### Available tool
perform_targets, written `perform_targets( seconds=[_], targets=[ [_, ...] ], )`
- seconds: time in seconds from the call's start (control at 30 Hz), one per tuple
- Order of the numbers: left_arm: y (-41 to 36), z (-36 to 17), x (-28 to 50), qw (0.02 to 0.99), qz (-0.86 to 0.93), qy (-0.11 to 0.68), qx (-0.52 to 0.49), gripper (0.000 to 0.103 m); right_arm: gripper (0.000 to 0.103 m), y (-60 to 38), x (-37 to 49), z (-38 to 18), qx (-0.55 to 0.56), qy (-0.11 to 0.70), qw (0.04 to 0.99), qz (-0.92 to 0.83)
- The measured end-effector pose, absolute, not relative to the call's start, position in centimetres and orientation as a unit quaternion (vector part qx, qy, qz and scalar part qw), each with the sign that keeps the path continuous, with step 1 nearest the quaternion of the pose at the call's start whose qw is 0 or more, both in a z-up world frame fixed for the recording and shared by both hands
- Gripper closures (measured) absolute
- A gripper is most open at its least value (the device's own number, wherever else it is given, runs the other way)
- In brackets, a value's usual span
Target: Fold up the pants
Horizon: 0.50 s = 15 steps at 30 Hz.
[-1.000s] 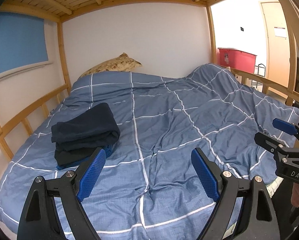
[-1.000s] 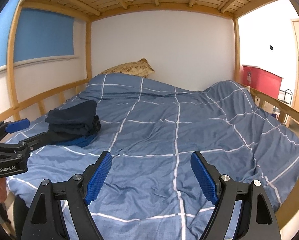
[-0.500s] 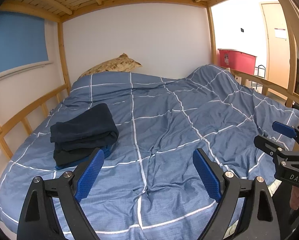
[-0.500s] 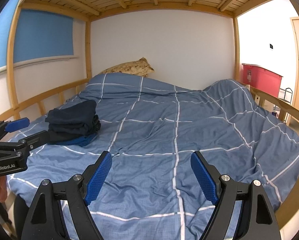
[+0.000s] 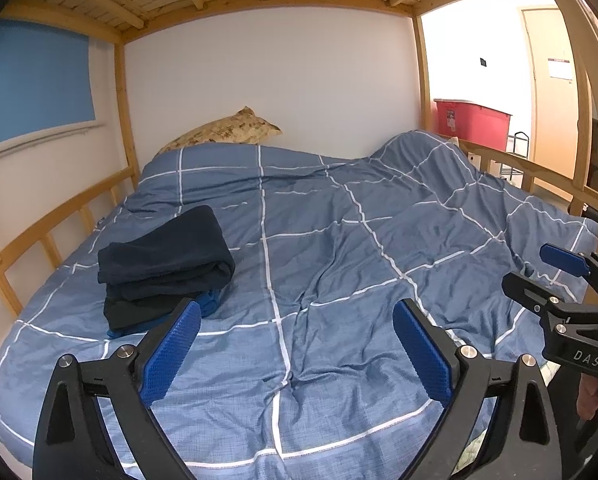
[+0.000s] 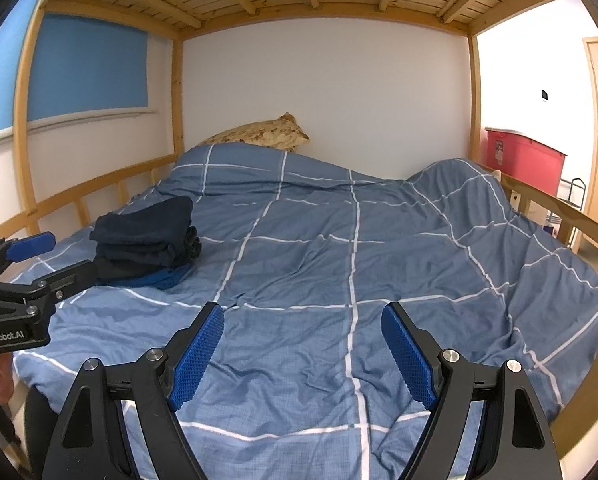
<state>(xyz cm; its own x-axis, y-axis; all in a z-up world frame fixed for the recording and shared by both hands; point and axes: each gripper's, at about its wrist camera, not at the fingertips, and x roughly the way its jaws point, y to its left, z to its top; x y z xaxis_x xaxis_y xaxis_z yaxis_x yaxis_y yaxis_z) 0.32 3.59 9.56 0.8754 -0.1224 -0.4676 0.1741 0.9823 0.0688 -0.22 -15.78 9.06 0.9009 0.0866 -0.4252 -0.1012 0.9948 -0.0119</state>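
Lower bunk of a wooden bunk bed (image 5: 127,128), slatted underside of the upper bunk overhead. Bedding: blue duvet (image 5: 339,240) with a white grid pattern, rumpled, bunched high toward the far right rail; one tan patterned pillow (image 5: 227,130) at the head, against the white wall. Folded pants (image 5: 167,256), dark navy, lying as the top item of a small stack of folded clothes on the left side of the duvet, near the wall-side rail; a brighter blue garment (image 6: 167,276) shows at the bottom of the stack. Left gripper (image 5: 295,340): blue-padded jaws spread wide and opening, nothing between them, hovering above the near part of the duvet just beside the stack. Right gripper (image 6: 303,344): jaws parted, released, nothing grasped, over bare duvet to the right of the stack. Beyond the bed: red storage bin (image 5: 475,122), blue wall panel (image 6: 87,68).
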Motion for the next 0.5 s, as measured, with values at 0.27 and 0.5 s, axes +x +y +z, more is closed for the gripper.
perform_targets(
  seconds=[0.27, 0.5],
  targets=[
    [3.81, 9.5, 0.44, 0.968, -0.081, 0.234, 0.048, 0.005, 0.021, -16.14, -0.2, 8.76, -0.016, 0.22, 0.974, 0.049],
    [3.58, 9.32, 0.57, 0.968, -0.076, 0.233, 0.051, 0.005, 0.021, -16.36, 0.08, 8.51, -0.014, 0.223, 0.974, 0.047]
  ],
)
